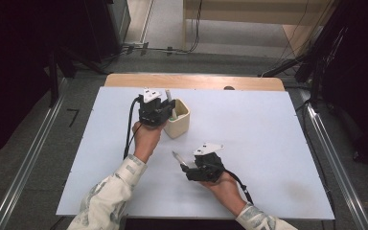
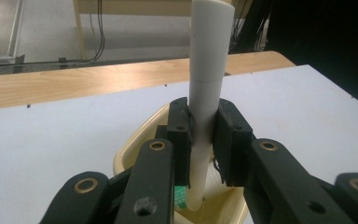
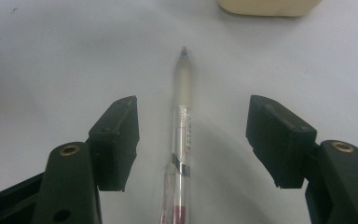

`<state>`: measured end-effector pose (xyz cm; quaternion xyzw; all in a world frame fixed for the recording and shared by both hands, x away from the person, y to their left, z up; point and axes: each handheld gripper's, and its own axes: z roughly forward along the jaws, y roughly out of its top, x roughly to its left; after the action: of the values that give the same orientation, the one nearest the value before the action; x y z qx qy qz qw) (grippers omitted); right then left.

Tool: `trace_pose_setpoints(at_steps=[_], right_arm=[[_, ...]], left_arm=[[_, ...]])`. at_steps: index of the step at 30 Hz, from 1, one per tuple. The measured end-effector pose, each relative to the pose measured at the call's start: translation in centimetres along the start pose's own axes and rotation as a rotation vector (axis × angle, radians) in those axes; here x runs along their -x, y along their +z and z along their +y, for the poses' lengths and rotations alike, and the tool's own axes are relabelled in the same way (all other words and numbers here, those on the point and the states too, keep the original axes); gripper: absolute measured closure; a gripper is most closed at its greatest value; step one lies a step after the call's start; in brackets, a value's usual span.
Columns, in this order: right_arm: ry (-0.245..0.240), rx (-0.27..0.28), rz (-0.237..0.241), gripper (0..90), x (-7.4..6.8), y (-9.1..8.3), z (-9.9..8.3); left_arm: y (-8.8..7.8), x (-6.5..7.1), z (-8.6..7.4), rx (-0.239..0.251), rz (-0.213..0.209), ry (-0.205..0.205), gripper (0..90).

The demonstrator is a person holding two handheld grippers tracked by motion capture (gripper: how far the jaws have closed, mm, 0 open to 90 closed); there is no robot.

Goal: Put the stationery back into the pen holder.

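The right tongs [image 3: 193, 140] rest low over the table [image 1: 268, 143], jaws spread wide with a clear pen [image 3: 182, 135] lying loose between them, tip pointing away toward the cup, so the pen looks lined up for a pick. Ahead and to the left, the left tongs [image 2: 200, 135] pinch a white marker [image 2: 207, 70] upright, its lower end inside the cream cup [image 1: 178, 119]; something green, perhaps another pen, sits in there and may crowd it.
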<state>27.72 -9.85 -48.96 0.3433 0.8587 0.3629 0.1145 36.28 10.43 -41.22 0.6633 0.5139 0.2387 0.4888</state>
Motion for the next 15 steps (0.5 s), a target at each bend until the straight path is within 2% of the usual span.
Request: trace_pose_setpoints(at_steps=[9, 11, 15], right_arm=[[-0.004, -0.022, 0.008, 33.1, -0.17, 0.01, -0.08], [-0.006, -0.028, 0.010, 33.1, -0.20, 0.02, -0.09], [-0.011, -0.047, 0.013, 33.1, -0.21, 0.11, -0.18]], left_arm=[[0.18, -0.07, -0.13, -0.019, -0.003, 0.005, 71.9], [0.07, -0.04, -0.12, -0.017, -0.007, 0.008, 68.9], [-0.33, 0.04, -0.03, -0.011, -0.012, 0.009, 57.2]])
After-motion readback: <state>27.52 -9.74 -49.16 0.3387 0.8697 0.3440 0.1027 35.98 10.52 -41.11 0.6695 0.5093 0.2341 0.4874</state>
